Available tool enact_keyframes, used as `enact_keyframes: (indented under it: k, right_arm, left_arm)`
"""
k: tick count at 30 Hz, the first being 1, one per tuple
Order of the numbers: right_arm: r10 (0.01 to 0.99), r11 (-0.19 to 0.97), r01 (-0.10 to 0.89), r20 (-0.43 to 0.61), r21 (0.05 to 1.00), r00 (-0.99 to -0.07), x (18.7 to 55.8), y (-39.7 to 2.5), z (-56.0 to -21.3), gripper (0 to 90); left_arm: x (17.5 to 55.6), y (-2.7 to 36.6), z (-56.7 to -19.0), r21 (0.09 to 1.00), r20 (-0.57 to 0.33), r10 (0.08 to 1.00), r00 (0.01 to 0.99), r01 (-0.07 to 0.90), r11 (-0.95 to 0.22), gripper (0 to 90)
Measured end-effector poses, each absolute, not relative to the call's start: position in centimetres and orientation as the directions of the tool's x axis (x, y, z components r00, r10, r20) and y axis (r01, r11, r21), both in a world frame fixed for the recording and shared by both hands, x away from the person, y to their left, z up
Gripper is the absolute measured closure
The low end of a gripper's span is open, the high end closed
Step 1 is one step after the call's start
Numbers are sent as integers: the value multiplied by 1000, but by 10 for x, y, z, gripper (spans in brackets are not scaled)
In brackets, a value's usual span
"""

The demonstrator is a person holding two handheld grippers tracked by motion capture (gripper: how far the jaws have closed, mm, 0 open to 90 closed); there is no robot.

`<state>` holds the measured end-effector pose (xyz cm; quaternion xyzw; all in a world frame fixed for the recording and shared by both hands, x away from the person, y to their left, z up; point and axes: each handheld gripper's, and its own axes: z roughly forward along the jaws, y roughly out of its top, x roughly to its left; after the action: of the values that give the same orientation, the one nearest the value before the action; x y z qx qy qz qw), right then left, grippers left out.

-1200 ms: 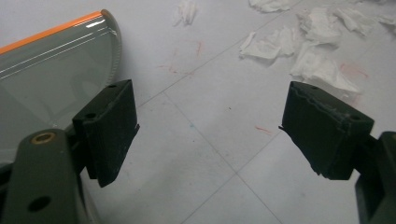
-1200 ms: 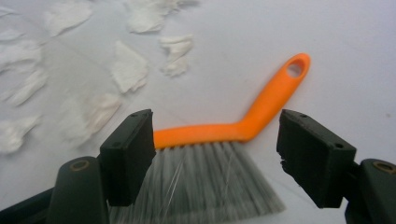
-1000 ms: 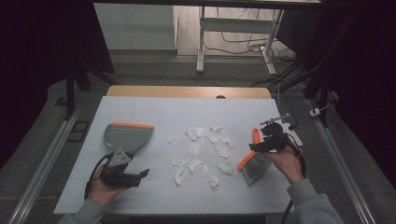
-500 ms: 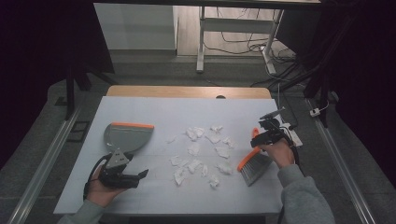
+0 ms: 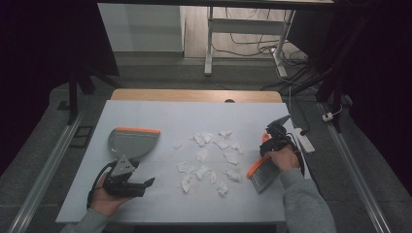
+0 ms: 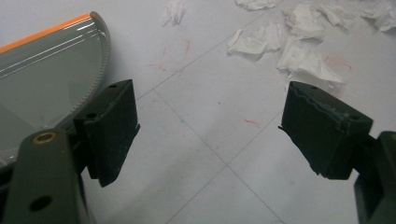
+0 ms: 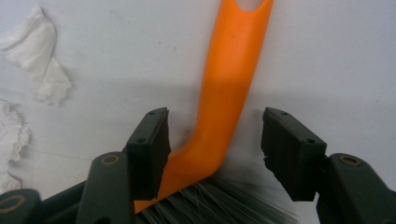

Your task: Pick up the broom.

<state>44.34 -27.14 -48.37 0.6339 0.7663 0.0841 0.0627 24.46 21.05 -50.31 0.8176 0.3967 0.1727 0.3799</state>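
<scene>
A grey dustpan (image 5: 133, 141) with an orange lip lies on the white table's left side. Just right of it, near the front edge, my left gripper (image 5: 141, 184) is open and holds nothing. The left gripper view shows it (image 6: 210, 126) beside the dustpan (image 6: 42, 84). Several torn tissue pieces (image 5: 209, 155) (image 6: 299, 56) are scattered mid-table. A hand brush (image 5: 260, 174) with an orange handle (image 7: 229, 93) and grey bristles (image 7: 219, 205) lies at the right. My right gripper (image 5: 269, 143) (image 7: 215, 149) is open, its jaws on either side of the handle's bend.
A white power strip (image 5: 305, 138) lies at the table's right edge beside the right hand. The table (image 5: 145, 116) has bare room at the back and along the front. Desk legs and cables are on the floor beyond the far edge.
The right hand and gripper have shifted slightly away from the person, over the brush handle. The left gripper has stayed almost still.
</scene>
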Motion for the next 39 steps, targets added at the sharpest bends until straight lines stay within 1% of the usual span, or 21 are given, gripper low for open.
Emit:
enact_keyframes:
  k: [1,2,4,5,6,8,9,14,16,21,24,30,32,33,34,35,36,39]
  right_arm:
    - [982,184,962,9,203,-190,444,-271,-485,461]
    - [982,184,962,9,203,-190,444,-271,-485,461]
    - [986,160,967,24,196,-168,444,-270,-486,496]
    - [989,142,970,17,196,-148,444,-269,-486,539]
    - [989,142,970,17,196,-148,444,-269,-486,539]
    - [992,128,971,-7,201,-130,443,-266,-487,567]
    - [993,115,973,-28,201,-111,442,-263,-487,604]
    - [995,92,975,-67,201,-80,442,-258,-487,644]
    - [994,93,974,-79,207,-78,442,-254,-488,697]
    - [991,102,968,-112,230,-77,438,-249,-489,703]
    - [991,103,964,-108,244,-79,436,-250,-489,706]
    - [983,177,951,-94,255,-158,435,-255,-489,709]
    - [981,191,947,-66,258,-180,434,-259,-488,709]
    - [977,212,943,-35,258,-210,434,-264,-488,710]
    - [977,212,943,-35,258,-210,434,-264,-488,710]
    - [972,228,939,2,258,-237,432,-269,-486,709]
    - [972,228,939,2,258,-237,432,-269,-486,709]
    - [962,243,927,54,286,-269,428,-277,-482,709]
  left_arm:
    - [245,210,-503,758,-19,779,626,517,-398,195]
    - [245,210,-503,757,-18,779,626,518,-398,195]
    - [244,211,-503,758,-18,780,626,517,-398,195]
    - [244,211,-503,759,-18,780,626,516,-397,195]
    - [244,211,-503,760,-16,780,625,515,-396,195]
    - [243,211,-502,762,-17,780,626,513,-396,195]
    - [243,211,-502,762,-17,779,627,512,-397,195]
    - [241,211,-502,763,-13,776,630,508,-399,195]
    - [240,212,-502,764,-13,776,631,506,-399,195]
    - [239,212,-501,766,-9,775,632,503,-401,195]
    - [239,211,-501,767,-8,775,632,502,-401,195]
    - [240,212,-502,764,-12,778,629,507,-398,195]
    - [241,212,-503,763,-14,780,626,511,-397,195]
    - [241,212,-503,762,-14,780,626,512,-397,195]
    - [241,212,-503,760,-14,779,626,513,-399,195]
    - [242,211,-504,759,-16,780,625,515,-398,195]
    - [242,211,-504,758,-15,781,625,517,-399,195]
    - [243,211,-505,755,-16,781,624,520,-400,195]
